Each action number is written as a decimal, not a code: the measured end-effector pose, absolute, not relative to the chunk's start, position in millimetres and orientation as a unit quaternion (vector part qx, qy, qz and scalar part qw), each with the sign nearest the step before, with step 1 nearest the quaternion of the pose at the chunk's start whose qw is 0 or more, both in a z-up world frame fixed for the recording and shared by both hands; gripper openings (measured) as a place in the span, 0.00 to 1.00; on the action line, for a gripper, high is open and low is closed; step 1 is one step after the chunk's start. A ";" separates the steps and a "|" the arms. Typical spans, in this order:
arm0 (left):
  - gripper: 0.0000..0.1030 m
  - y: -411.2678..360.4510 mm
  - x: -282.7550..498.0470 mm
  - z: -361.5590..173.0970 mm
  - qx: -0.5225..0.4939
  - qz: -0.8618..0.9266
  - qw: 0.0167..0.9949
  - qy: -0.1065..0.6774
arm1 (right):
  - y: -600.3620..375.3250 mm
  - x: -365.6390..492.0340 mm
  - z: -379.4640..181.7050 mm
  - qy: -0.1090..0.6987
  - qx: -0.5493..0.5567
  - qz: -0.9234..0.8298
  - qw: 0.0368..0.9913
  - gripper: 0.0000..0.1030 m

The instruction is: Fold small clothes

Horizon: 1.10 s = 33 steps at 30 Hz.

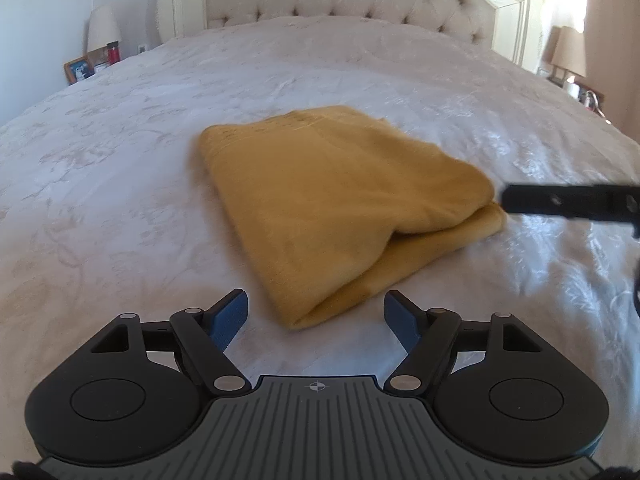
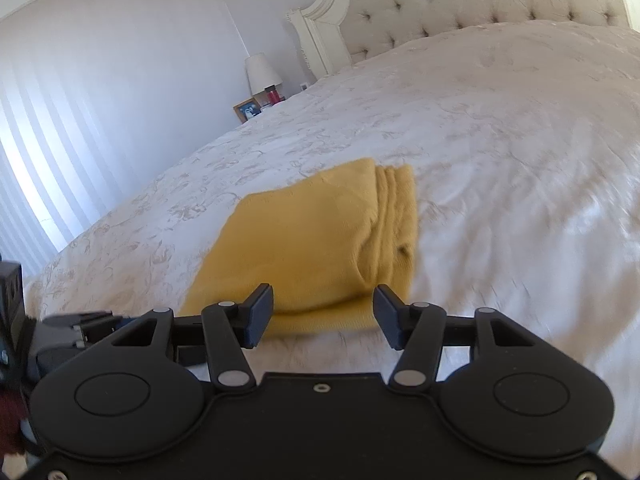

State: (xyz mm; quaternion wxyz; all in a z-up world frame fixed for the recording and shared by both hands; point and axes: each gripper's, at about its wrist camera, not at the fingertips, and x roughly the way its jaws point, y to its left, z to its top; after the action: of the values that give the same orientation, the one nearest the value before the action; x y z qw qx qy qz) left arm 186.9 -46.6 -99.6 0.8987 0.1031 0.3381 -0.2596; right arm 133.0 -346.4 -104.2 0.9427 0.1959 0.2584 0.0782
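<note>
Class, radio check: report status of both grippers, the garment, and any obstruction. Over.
Left gripper open, empty. Right gripper open, empty. Yellow garment folded, lying on white bedspread, untouched. Nothing in the way.

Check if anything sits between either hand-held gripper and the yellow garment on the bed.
Nothing visible does. The folded mustard-yellow knit garment lies on the white floral bedspread, with only bare bedspread before the open left hand-held gripper. The open right hand-held gripper is already at the garment's near edge.
</note>
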 end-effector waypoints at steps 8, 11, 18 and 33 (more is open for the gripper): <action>0.72 -45.2 200.4 -103.6 0.057 -0.234 0.909 0.339 | -347.5 167.9 -108.5 0.295 0.195 0.079 0.932 0.48; 0.72 -45.9 203.1 -105.4 0.067 -0.233 0.908 0.343 | -340.4 181.7 -115.2 0.323 0.180 0.078 0.926 0.39; 0.72 -51.5 201.5 -105.8 0.113 -0.246 0.903 0.334 | -338.3 176.6 -83.8 0.311 0.171 0.091 0.930 0.12; 0.73 -14.7 193.8 -72.0 0.082 -0.233 0.911 0.330 | -372.3 160.9 -94.4 0.328 0.176 0.063 0.926 0.46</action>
State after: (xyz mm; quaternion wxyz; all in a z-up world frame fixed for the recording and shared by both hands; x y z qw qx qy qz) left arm 193.8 -14.7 -72.0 0.9109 0.0825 0.3303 -0.2330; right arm 160.9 -372.3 -94.4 0.9260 0.1761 0.3279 0.0630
